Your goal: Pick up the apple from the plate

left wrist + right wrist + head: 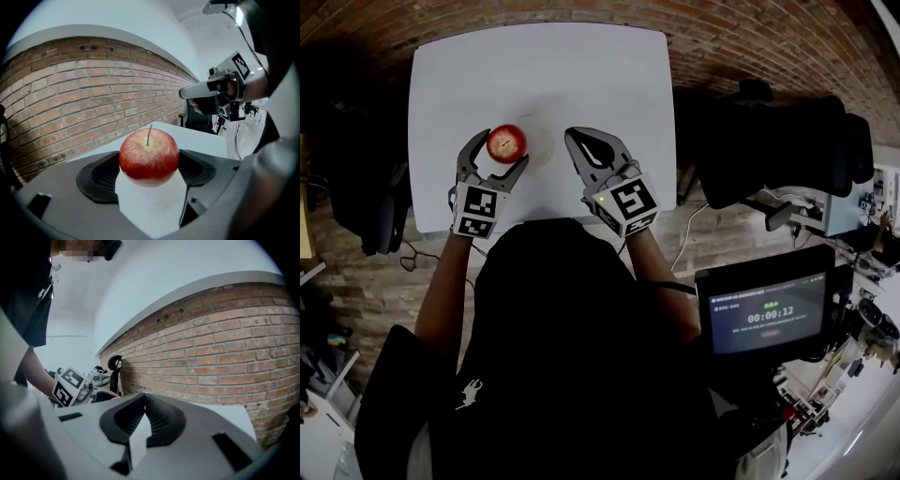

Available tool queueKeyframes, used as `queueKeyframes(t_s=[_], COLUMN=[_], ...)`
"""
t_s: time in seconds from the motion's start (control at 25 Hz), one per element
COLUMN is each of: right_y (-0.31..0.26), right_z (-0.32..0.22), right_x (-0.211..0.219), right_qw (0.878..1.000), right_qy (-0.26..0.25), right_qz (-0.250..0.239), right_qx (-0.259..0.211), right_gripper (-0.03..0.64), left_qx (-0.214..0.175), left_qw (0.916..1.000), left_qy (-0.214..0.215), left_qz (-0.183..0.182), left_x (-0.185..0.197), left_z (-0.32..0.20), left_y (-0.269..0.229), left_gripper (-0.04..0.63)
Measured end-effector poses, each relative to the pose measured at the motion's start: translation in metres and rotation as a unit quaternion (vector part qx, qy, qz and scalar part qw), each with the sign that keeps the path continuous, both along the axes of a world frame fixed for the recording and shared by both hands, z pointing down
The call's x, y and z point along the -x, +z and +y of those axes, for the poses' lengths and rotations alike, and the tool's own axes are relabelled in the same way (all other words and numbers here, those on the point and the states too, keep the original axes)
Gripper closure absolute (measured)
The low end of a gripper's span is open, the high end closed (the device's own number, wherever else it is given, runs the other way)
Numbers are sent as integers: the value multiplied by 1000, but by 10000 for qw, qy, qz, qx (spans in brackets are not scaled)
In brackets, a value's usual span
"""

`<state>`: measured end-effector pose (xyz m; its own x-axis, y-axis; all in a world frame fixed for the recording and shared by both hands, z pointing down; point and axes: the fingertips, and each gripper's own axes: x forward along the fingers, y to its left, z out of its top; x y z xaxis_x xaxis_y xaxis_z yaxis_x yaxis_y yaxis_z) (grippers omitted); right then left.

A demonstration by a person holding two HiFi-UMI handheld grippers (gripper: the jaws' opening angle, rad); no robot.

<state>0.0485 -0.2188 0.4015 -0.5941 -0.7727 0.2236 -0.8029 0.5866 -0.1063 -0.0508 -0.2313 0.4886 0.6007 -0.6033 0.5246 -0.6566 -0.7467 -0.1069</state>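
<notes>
A red apple [506, 142] with a thin stem sits between the jaws of my left gripper [503, 150], which is shut on it. In the left gripper view the apple [149, 154] is pinched by the black pads [101, 176] on both sides, with white surface below it. A pale white plate [543, 150] lies just right of the apple on the white table [581, 75]; I cannot tell whether the apple still touches it. My right gripper [578, 137] hovers to the right of the plate, shut and holding nothing.
The table ends at a brick floor on all sides. A black office chair [787, 141] stands to the right, and a monitor [769, 314] showing a timer sits lower right. The right gripper [211, 91] shows in the left gripper view.
</notes>
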Motion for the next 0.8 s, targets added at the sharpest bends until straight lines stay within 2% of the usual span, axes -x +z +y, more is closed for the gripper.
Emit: queueKeyframes(t_s=[0.24, 0.4, 0.8], right_y=[-11, -15, -30], right_z=[-2, -2, -4], right_x=[2, 4, 7], right_qw=[9998, 9997, 9988], right_qy=[-75, -114, -176], right_qz=[-7, 33, 96], right_qx=[-188, -231, -455], right_gripper=[612, 612, 612], left_qx=[-366, -423, -696], left_qw=[9992, 9987, 9968], left_qy=[104, 89, 65], left_qz=[91, 279, 378], left_x=[-2, -4, 7], left_z=[-1, 5, 13], left_y=[-30, -51, -76], left_gripper=[201, 201, 201])
